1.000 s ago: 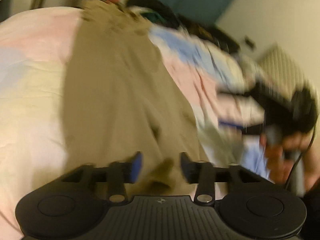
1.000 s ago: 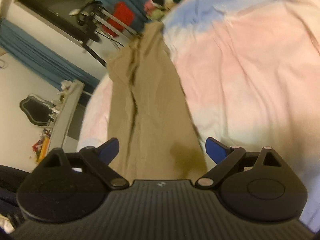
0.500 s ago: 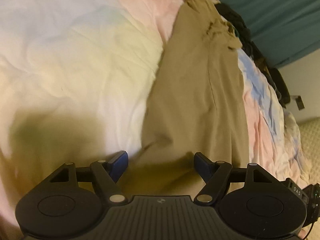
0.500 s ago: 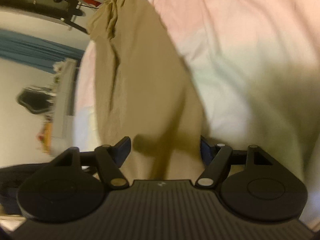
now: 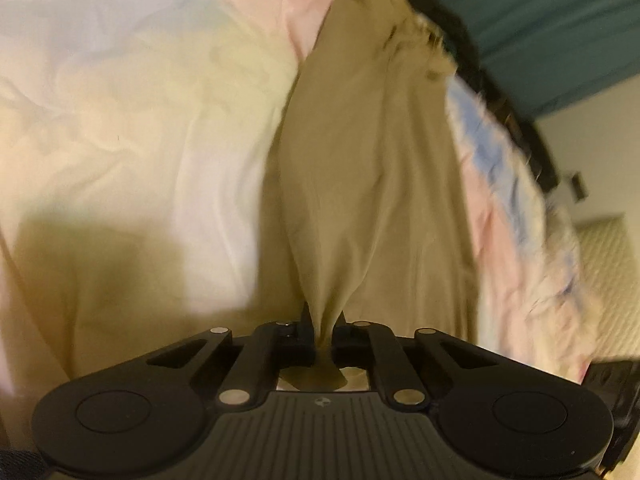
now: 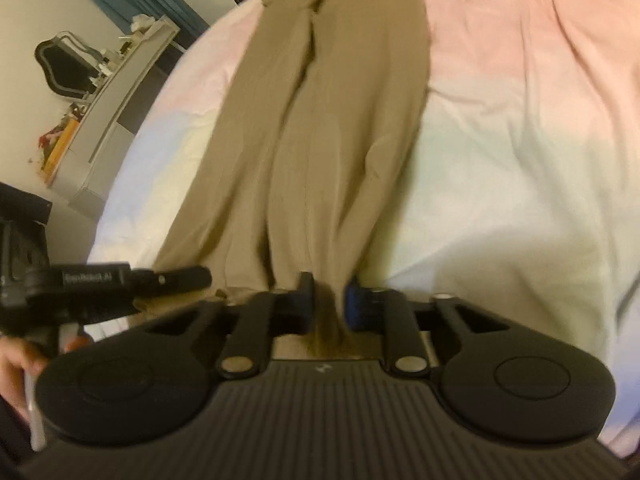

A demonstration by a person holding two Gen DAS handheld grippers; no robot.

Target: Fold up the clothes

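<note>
Khaki trousers (image 5: 372, 168) lie lengthwise on a pastel bedsheet (image 5: 132, 128), their near hem bunched and pinched by both tools. The left gripper (image 5: 323, 330) has its jaws clamped tight on a gathered point of fabric; the right gripper (image 6: 329, 302) squeezes a fold between its blue pads (image 6: 354, 300). Just left of the right tool, the other gripper's black body (image 6: 72, 284) crowds the hem. Open sheet spreads on both sides. Farther off, the legs run smooth with long creases to a rumpled waistband near dark clothes (image 5: 500, 92) and a teal curtain (image 5: 540, 20).
</note>
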